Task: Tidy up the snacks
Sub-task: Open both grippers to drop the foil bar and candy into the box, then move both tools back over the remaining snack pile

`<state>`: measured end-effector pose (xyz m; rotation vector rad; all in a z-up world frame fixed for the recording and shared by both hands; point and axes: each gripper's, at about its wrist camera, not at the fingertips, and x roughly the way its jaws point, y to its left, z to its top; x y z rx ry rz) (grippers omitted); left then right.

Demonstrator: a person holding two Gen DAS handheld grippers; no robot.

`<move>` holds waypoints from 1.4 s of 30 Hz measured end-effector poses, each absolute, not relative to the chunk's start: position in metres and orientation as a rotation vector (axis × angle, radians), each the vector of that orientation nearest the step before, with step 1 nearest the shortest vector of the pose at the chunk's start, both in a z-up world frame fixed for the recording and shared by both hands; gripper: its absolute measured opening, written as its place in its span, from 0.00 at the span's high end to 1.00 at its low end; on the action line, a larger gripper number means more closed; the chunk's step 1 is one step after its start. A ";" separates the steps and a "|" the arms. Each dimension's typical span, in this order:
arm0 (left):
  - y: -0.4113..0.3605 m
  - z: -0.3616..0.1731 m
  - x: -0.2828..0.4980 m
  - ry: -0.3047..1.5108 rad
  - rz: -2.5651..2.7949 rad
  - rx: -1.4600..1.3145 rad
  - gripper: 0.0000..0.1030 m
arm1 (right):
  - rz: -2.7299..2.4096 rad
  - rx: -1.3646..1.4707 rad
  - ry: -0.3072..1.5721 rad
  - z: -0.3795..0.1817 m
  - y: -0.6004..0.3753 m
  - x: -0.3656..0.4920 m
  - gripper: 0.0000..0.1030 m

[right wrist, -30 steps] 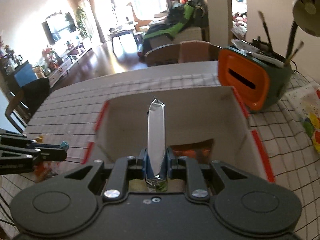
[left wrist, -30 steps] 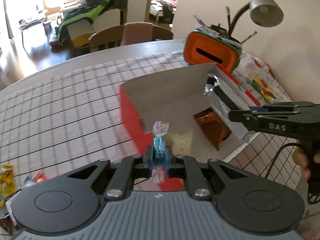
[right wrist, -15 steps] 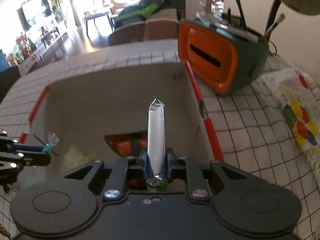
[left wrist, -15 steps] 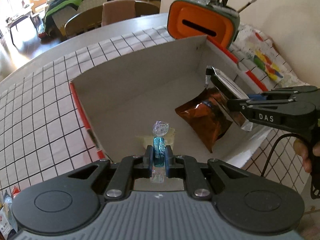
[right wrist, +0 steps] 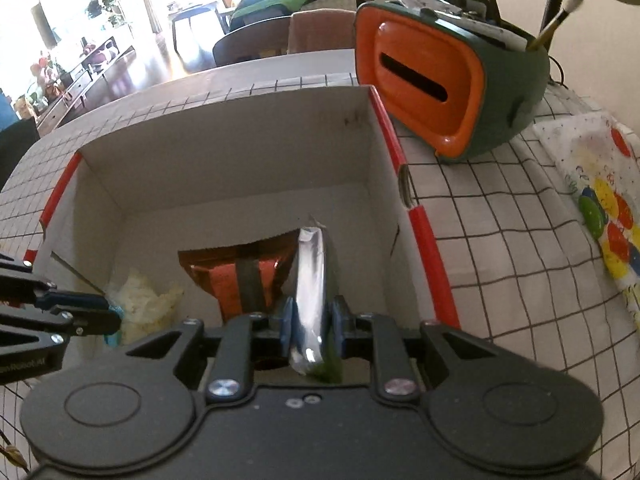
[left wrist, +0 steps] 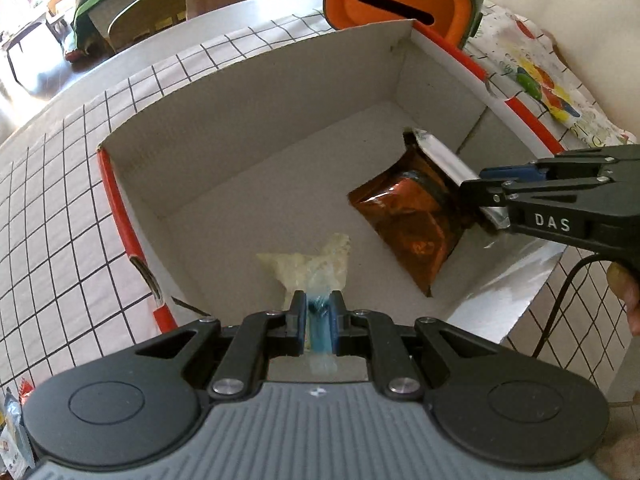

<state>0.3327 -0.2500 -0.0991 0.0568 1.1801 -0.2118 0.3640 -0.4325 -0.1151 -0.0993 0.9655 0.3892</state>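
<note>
An open cardboard box (left wrist: 248,128) with red rims stands on the checked tablecloth; it also shows in the right wrist view (right wrist: 224,160). Inside lie an orange-brown foil packet (left wrist: 404,216) and a pale yellow wrapped snack (left wrist: 308,264). My left gripper (left wrist: 318,314) is shut on a blue wrapped candy (left wrist: 319,332), low inside the box over the yellow snack. My right gripper (right wrist: 310,316) is shut on a silver foil packet (right wrist: 310,276), held edge-up inside the box above the orange-brown packet (right wrist: 228,280). The right gripper also shows at the right of the left wrist view (left wrist: 480,188).
An orange and green container (right wrist: 444,88) holding brushes stands just behind the box. A colourful dotted paper (right wrist: 600,208) lies to the right. A few loose snacks (left wrist: 12,428) lie at the table's left edge. Chairs stand beyond the table.
Both grippers have moved forward and down into the box. The candy now hangs just above the yellow snack, and the silver packet is down beside the orange-brown packet.
</note>
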 end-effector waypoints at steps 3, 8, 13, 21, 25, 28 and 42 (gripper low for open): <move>-0.250 -0.099 0.332 1.180 -0.210 0.044 0.89 | 0.398 -0.097 0.955 -0.112 -0.434 0.360 0.82; -0.247 -0.090 0.324 1.140 -0.209 0.024 0.89 | 0.418 -0.073 0.937 -0.102 -0.438 0.350 0.81; -0.237 -0.072 0.311 1.073 -0.211 0.002 0.86 | 0.441 -0.046 0.897 -0.085 -0.436 0.339 0.80; -0.212 -0.043 0.282 0.950 -0.183 -0.045 0.39 | 0.495 -0.042 0.807 -0.058 -0.421 0.314 0.78; -0.195 -0.030 0.266 0.902 -0.172 -0.057 0.38 | 0.515 -0.075 0.765 -0.048 -0.407 0.300 0.76; -0.179 -0.022 0.250 0.872 -0.156 -0.064 0.36 | 0.505 -0.085 0.742 -0.042 -0.395 0.290 0.76; -0.072 -0.011 0.165 0.779 -0.050 -0.129 0.24 | 0.584 -0.089 0.684 -0.027 -0.321 0.246 0.09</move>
